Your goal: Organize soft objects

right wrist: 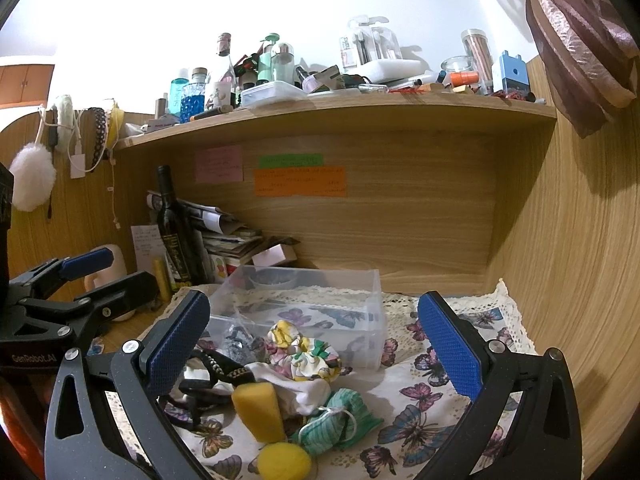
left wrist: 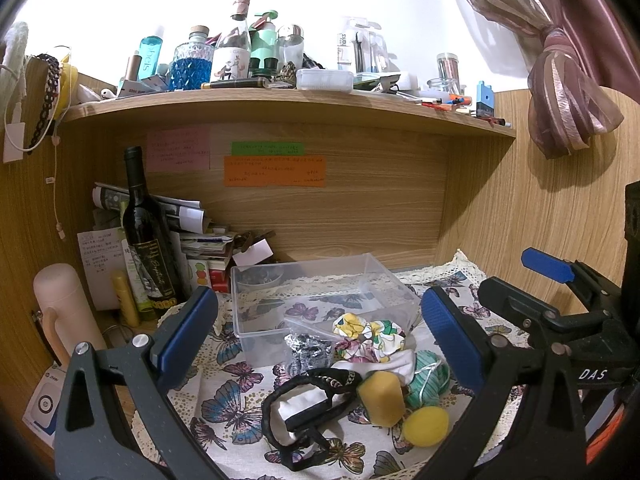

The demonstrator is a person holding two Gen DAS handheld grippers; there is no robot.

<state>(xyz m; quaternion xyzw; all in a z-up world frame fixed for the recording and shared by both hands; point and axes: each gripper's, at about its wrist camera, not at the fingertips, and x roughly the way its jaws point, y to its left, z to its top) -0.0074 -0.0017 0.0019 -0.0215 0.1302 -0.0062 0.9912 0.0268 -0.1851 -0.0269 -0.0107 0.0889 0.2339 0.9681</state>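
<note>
Both the left gripper (left wrist: 320, 328) and right gripper (right wrist: 314, 344) hang wide apart, holding nothing, over the sponge (left wrist: 380, 399), ball (left wrist: 425, 426) and what looks like a scrunchie (left wrist: 366, 338) beside the clear box (left wrist: 320, 280).

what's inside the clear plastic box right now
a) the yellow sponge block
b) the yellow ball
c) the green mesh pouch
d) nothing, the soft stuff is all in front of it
d: the box shows only the butterfly cloth through its walls, while the ball, pouch and sponge lie in the pile in front of it.
</note>
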